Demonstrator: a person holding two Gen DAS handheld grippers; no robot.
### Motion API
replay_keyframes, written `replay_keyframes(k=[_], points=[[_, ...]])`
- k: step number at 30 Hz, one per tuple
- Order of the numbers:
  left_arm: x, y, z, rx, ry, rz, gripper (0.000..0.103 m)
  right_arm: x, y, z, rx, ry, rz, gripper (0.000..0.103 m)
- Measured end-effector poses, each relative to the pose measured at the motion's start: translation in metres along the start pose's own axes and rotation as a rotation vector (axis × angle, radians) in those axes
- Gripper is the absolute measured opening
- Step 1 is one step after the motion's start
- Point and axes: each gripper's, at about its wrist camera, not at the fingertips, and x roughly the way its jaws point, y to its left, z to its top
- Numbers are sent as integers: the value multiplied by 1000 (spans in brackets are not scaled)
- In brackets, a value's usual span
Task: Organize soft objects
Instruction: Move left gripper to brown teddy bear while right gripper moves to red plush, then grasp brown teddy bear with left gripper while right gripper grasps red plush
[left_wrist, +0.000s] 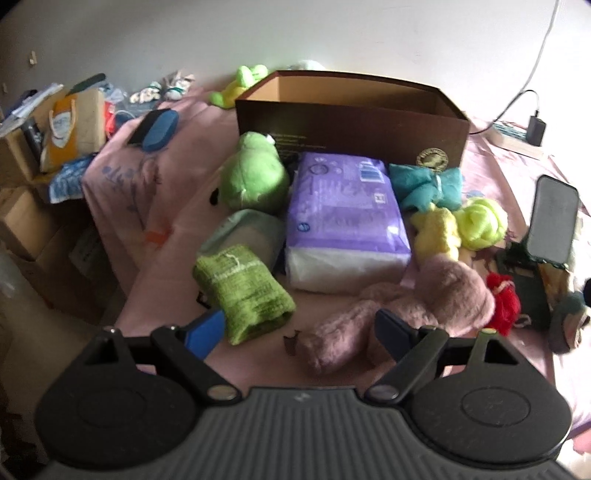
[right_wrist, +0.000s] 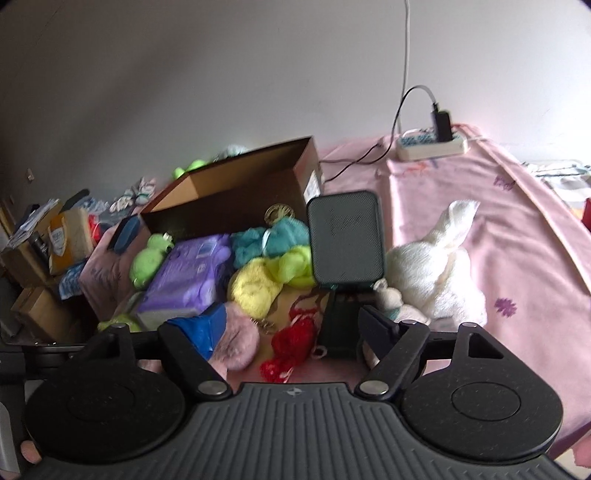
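Observation:
Soft objects lie on a pink bedsheet (left_wrist: 155, 221) in front of an open brown cardboard box (left_wrist: 351, 118). In the left wrist view I see a green plush frog (left_wrist: 255, 173), a purple tissue pack (left_wrist: 343, 218), a rolled green towel (left_wrist: 243, 291), a teal cloth (left_wrist: 428, 184), yellow cloths (left_wrist: 458, 225), a pink fluffy plush (left_wrist: 406, 310) and a red yarn piece (left_wrist: 504, 299). My left gripper (left_wrist: 299, 328) is open and empty, just above the pink plush. My right gripper (right_wrist: 291, 325) is open and empty over the red yarn piece (right_wrist: 291, 343). A white plush rabbit (right_wrist: 432, 266) lies to its right.
A dark phone on a stand (right_wrist: 345, 236) stands upright among the toys. A power strip with a charger (right_wrist: 432, 142) lies at the back of the bed. Boxes and bags (left_wrist: 55, 136) are piled left of the bed. A blue case (left_wrist: 157, 127) lies on the left corner.

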Motion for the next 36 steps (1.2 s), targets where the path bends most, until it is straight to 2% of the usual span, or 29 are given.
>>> replay_keyframes(k=[4,8,11,14,19,21,23,26,27,31,34,36], points=[[-2,4,-10,12,-1,-94,87,10,6,0,-22,27,36,63],[-6,-1,-15,32,-5,-193,87,20,4,-1,-11,54,35,63],[-9,-15,-19,97,-38,-257,88,22,-4,-3,2,71,28,63],[-5,-33,-22,177,-53,-280,88,26,-13,-5,52,92,53,62],[15,-55,-22,290,-61,-261,88,39,-15,-8,61,105,73,56],[26,-59,-21,294,-39,-245,88,48,-15,-11,69,120,70,50],[32,-57,-22,274,-31,-231,86,55,-19,-13,95,141,79,38],[32,-56,-24,271,-61,-225,78,60,-20,-15,105,152,87,29],[32,-56,-25,278,-68,-227,75,62,-20,-16,105,154,82,28],[33,-59,-29,298,-89,-216,75,73,-20,-17,99,163,63,23],[35,-64,-34,340,-107,-208,81,79,-15,-21,82,161,61,23],[37,-70,-39,378,-122,-177,81,81,-13,-24,68,159,59,22]])
